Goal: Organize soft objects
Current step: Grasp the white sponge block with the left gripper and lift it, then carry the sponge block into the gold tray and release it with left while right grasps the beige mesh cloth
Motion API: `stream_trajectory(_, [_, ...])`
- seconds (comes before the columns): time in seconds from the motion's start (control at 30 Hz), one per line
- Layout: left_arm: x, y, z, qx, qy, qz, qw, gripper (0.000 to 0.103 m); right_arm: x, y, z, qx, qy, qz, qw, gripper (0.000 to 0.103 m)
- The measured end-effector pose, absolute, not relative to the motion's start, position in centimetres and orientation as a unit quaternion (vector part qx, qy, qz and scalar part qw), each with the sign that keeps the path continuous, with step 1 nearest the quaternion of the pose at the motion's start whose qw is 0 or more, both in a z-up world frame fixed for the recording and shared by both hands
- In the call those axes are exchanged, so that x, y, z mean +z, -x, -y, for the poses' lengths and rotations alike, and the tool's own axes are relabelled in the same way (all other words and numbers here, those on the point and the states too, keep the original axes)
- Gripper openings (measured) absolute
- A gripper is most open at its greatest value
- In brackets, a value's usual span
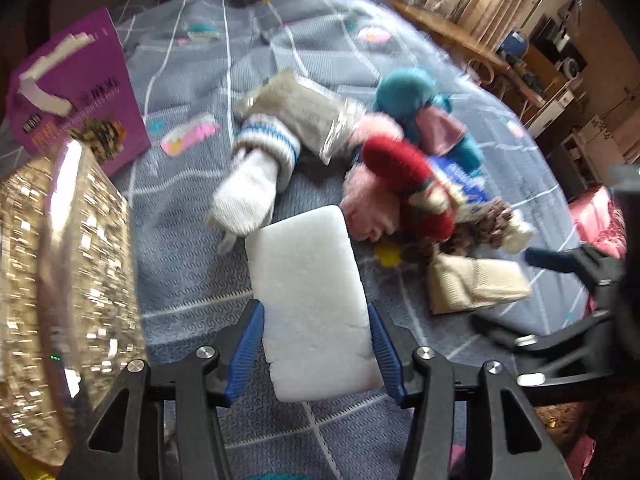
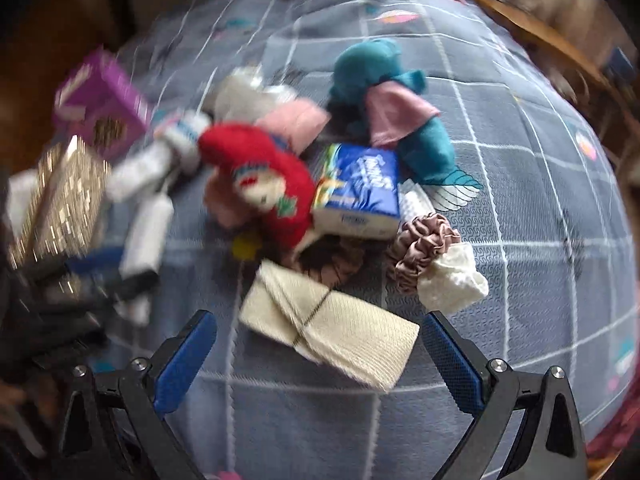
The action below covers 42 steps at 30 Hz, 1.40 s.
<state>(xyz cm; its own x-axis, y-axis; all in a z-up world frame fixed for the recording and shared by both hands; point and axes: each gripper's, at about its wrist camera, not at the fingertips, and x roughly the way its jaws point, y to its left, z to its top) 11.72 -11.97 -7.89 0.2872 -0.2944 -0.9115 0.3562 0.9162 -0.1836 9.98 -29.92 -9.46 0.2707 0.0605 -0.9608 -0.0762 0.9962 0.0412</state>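
Below, a cream folded cloth bundle [image 2: 332,326] lies between the right gripper's [image 2: 320,354] open tongs.
Its long axis runs ten to four o'clock; the left gripper [image 1: 316,354] clasps a white foam block [image 1: 310,300].

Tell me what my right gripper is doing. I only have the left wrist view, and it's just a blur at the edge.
Observer: The right gripper is open, with its jaws on either side of the folded beige cloth, not pressing on it.
Operator: Anything close to its fingers?
Observer: A cream scrunchie lies right by the tip of the finger on the right of the picture.
Operator: And the blue pack behind the red plush?
Observer: From here the tissue pack shows its whole face, leaning against the red plush.
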Motion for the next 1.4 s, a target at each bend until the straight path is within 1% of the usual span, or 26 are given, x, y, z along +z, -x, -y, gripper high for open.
stream_trajectory(0.17, [-4.2,-11.4,10.8,-0.233,-0.007,-0.534,0.813,0.053,-11.0,-11.0,28.4,0.042,0.085,-0.63,0.771,0.103])
stream_trajectory(0.2, [-3.4,-11.6,10.7,-0.237,-0.003,-0.528,0.815,0.053,-11.3,-11.3,28.2,0.042,0.095,-0.635,0.766,0.101])
stream_trajectory(0.23, [-2.5,-12.1,10.3,-0.245,0.002,-0.522,0.817,0.053,-11.7,-11.5,28.1,0.043,0.1,-0.639,0.761,0.097])
stream_trajectory(0.27, [-1.4,-12.5,10.1,-0.254,0.007,-0.513,0.82,0.053,-12.2,-11.7,28.0,0.045,0.105,-0.646,0.755,0.086])
stream_trajectory(0.3, [-0.3,-13.0,9.8,-0.257,0.011,-0.504,0.825,0.053,-12.8,-11.9,27.9,0.046,0.107,-0.654,0.748,0.077])
stream_trajectory(0.4, [2.5,-15.2,8.6,-0.258,0.023,-0.48,0.838,0.054,-13.4,-11.9,27.3,0.047,0.115,-0.658,0.743,0.071])
stream_trajectory(0.5, [6.2,-17.9,5.5,-0.229,0.04,-0.445,0.865,0.054,-14.0,-11.7,26.7,0.042,0.116,-0.666,0.736,0.069])
stream_trajectory(0.6, [8.4,-20.4,1.0,-0.182,0.071,-0.421,0.886,0.054,-14.3,-11.5,26.8,0.04,0.101,-0.668,0.736,0.069])
stream_trajectory(0.67, [8.6,-21.5,-2.3,-0.145,0.085,-0.412,0.895,0.054,-14.4,-11.6,27.3,0.04,0.096,-0.67,0.735,0.069])
stream_trajectory(0.73, [8.2,-21.9,-6.6,-0.107,0.107,-0.411,0.899,0.054,-14.6,-11.7,27.5,0.041,0.093,-0.672,0.734,0.069])
stream_trajectory(0.9, [4.4,-19.9,-15.2,-0.044,0.137,-0.421,0.896,0.055,-15.4,-12.6,29.4,0.041,0.066,-0.681,0.728,0.07])
stream_trajectory(1.03, [-0.9,-17.1,-20.7,-0.003,0.159,-0.446,0.881,0.055,-15.3,-12.9,30.3,0.039,0.056,-0.686,0.724,0.071])
stream_trajectory(1.13, [-5.2,-16.0,-22.1,0.019,0.163,-0.48,0.862,0.056,-15.2,-13.2,30.7,0.034,0.058,-0.686,0.725,0.07])
stream_trajectory(1.2, [-7.1,-15.8,-22.8,0.025,0.169,-0.495,0.852,0.059,-15.1,-13.1,30.5,0.032,0.059,-0.684,0.726,0.068])
stream_trajectory(1.23, [-7.9,-15.6,-23.0,0.03,0.168,-0.5,0.849,0.06,-15.2,-13.0,30.2,0.031,0.058,-0.683,0.727,0.064])
stream_trajectory(1.27, [-8.2,-15.3,-23.2,0.033,0.166,-0.502,0.848,0.066,-15.2,-12.9,29.7,0.031,0.058,-0.682,0.729,0.062])
stream_trajectory(1.3, [-9.0,-15.1,-23.3,0.039,0.16,-0.505,0.848,0.072,-15.3,-12.6,29.1,0.032,0.057,-0.68,0.731,0.057])
stream_trajectory(1.37, [-9.5,-14.2,-23.2,0.045,0.155,-0.501,0.851,0.079,-15.6,-12.1,28.1,0.032,0.055,-0.676,0.734,0.051])
stream_trajectory(1.4, [-9.6,-13.7,-23.1,0.049,0.152,-0.496,0.853,0.08,-15.6,-11.9,27.9,0.03,0.056,-0.675,0.735,0.049])
